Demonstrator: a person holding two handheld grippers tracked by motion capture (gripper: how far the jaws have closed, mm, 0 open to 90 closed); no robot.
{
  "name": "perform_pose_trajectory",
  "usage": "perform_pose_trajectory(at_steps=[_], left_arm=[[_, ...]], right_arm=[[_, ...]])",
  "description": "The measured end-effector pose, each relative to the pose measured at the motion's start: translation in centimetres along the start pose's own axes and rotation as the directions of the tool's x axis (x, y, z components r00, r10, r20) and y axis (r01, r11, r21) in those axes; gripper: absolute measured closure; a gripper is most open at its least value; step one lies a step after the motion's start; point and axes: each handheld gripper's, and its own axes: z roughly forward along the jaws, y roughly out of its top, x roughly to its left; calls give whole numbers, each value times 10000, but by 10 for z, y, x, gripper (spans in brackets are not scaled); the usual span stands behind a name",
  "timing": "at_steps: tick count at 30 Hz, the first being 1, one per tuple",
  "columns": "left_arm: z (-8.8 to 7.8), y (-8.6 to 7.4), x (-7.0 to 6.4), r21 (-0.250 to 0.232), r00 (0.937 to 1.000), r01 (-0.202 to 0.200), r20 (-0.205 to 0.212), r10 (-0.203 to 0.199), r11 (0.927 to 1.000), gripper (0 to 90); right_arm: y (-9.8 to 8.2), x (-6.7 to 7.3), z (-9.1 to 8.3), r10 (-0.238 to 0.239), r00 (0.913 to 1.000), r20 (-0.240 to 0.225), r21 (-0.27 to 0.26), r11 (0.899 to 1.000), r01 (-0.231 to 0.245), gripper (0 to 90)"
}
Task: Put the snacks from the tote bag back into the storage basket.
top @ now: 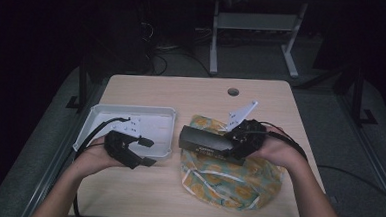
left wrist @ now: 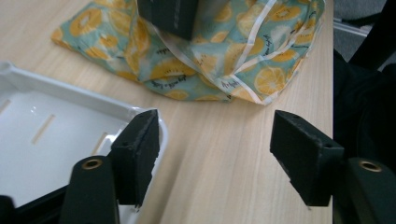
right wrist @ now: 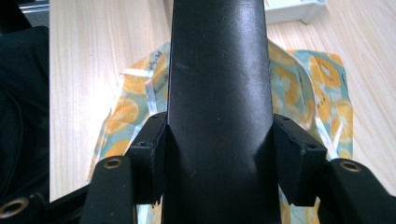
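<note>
Black case (top: 206,142) clamped in right gripper (top: 235,141), held just above the cloth (top: 227,183); left gripper (top: 146,151) released, nothing between its jaws, beside tray (top: 96,118); carrying step judged in hand; next, case to be set down steadily.

Black hand-held gripper (top: 148,151) with brass-ringed screw holes, trailing black cable.

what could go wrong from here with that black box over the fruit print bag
1. The right gripper grips the black box only at one end, so the long free end may sag or twist out of the fingers.
2. The fruit-print bag lies crumpled and flat, so the box might snag on its mouth.
3. The left gripper is open, holding nothing, so the bag could slide.
</note>
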Motion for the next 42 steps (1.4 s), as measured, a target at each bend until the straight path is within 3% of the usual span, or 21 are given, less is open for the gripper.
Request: perform_pose_trajectory(at_steps=[8,19,26,31,34,42], left_arm=[[-7,15,5,182,9985,-540,104,538,9984,270],[-2,41,1,881,9916,-1284,237,1268,9878,259],[11,61,-2,1851,9819,-1891,379,1853,9644,262],[18,75,-3,2099,9784,-2068,422,2025,9556,265],[20,83,-2,2371,9728,-2308,364,2287,9437,267],[37,89,0,3198,9712,-2383,826,2236,9170,299]], right_arm=[[14,0,9,-505,9982,-323,148,9986,510,420],[33,6,20,-1160,9909,-688,401,9921,1189,421],[43,8,23,-1328,9881,-773,586,9888,1375,421],[49,12,29,-1492,9858,-775,826,9844,1555,422],[52,14,32,-1578,9837,-863,787,9832,1647,421],[57,16,34,-1718,9798,-1019,669,9816,1791,421]])
